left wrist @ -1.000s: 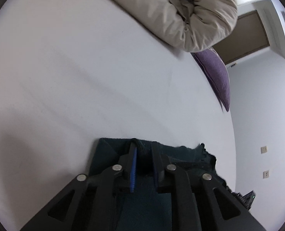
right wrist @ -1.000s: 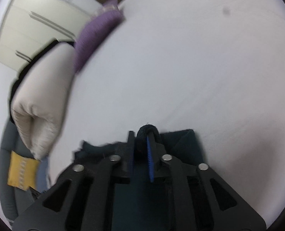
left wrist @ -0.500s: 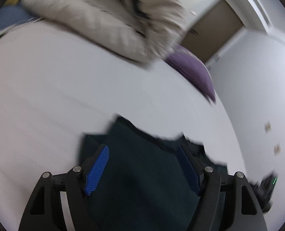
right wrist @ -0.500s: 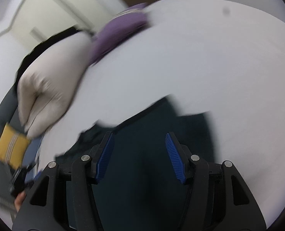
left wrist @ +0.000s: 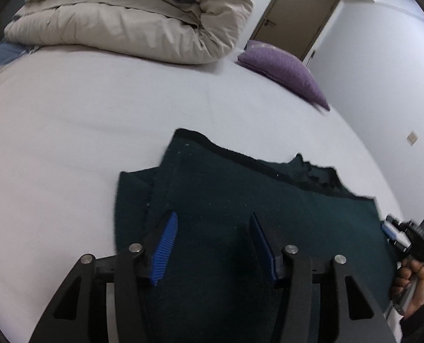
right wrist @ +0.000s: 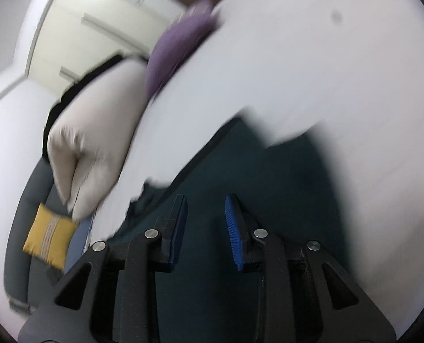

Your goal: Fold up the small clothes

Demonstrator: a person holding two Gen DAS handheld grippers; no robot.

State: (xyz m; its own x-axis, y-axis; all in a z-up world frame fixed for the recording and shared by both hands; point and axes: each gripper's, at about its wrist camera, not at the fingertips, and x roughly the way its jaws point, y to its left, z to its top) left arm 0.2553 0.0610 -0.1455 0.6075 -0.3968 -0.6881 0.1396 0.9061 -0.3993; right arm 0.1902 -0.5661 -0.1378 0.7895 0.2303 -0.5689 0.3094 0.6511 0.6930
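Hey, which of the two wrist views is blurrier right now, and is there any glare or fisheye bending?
Right wrist view: motion-blurred, the garment edge and duvet smeared, while the right tongs stay sharp. Left wrist view: crisp, soft even light, no glare; the fisheye bows the bed and door, with dark corners around the open left tongs.

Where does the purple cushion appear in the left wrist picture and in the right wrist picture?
Left wrist view: the purple cushion lies at upper right, on the far edge of the bed, right of the beige duvet.
Right wrist view: the purple cushion is at upper centre-left, blurred, above the duvet.
Shared landmark: the rolled beige duvet beside it.
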